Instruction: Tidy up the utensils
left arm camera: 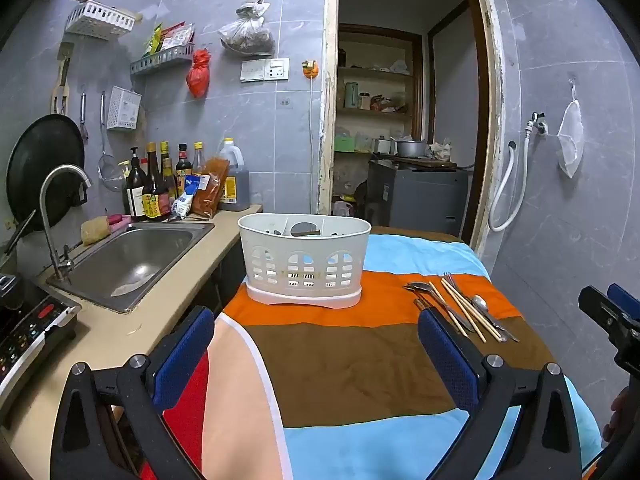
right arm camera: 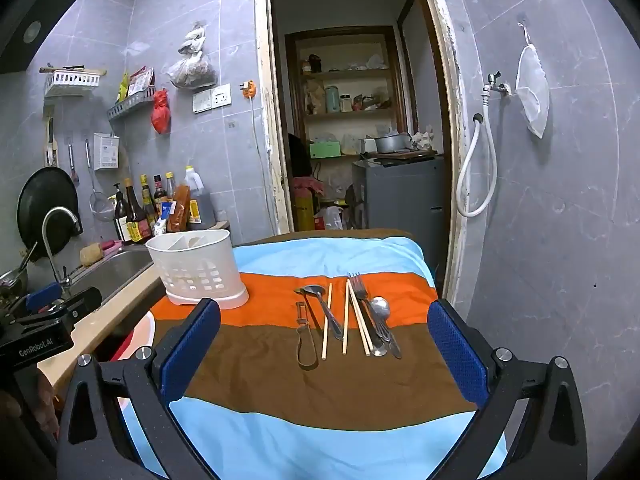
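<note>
Right wrist view: striped cloth (right arm camera: 320, 360) beside sink (right arm camera: 116, 270), grey-tiled wall (right arm camera: 560, 200).

Black tool (right arm camera: 324, 344) frames, blue textured pads (right arm camera: 191, 350), silver screws, "GenRobot.AI" marking.

Steel sink (left arm camera: 132, 258) with curved tap (left arm camera: 60, 200), sauce bottles (left arm camera: 154, 184) behind, black pan (left arm camera: 44, 168), striped cloth (right arm camera: 320, 392), open doorway (right arm camera: 352, 120)

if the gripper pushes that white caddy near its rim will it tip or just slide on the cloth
The white caddy looks like thin slotted plastic and nearly empty, so probably light. It stands tall on a flared base, so a push near the rim might rock it. The striped cloth underneath may bunch rather than let it slide.
</note>
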Action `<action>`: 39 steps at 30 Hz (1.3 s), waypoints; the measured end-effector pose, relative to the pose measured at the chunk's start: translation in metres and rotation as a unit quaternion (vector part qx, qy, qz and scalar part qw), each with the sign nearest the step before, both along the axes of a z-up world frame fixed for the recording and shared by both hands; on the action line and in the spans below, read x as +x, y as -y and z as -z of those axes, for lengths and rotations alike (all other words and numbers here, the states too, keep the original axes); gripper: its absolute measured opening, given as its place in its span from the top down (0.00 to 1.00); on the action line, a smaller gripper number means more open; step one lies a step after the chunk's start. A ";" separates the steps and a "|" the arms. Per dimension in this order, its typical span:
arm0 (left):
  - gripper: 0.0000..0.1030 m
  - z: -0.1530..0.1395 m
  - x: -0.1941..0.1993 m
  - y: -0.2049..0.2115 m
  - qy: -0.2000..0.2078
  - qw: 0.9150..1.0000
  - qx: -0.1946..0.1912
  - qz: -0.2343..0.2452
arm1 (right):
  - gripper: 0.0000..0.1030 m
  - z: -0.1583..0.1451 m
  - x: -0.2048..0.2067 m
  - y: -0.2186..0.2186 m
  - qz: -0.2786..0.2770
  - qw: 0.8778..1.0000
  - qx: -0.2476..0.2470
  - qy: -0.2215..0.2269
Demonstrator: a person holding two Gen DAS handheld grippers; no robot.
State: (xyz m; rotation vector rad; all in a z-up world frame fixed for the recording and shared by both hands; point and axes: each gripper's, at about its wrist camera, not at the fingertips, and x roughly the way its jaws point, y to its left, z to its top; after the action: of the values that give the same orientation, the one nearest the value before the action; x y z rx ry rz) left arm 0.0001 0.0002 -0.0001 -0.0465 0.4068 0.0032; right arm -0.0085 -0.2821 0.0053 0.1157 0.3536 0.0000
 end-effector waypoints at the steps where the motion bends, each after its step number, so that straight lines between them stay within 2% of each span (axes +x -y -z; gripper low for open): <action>1: 0.01 0.000 0.000 0.000 0.000 1.000 0.001 0.000 | 0.01 0.000 0.000 0.000 0.001 1.000 -0.002 0.000; 39: 0.01 0.005 0.002 0.008 0.000 1.000 0.005 0.001 | 0.01 0.001 0.004 -0.002 0.000 1.000 -0.001 -0.006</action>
State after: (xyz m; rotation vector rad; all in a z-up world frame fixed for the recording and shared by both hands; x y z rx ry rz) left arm 0.0022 -0.0073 -0.0052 -0.0354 0.4074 0.0042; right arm -0.0041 -0.2801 0.0043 0.1130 0.3659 -0.0012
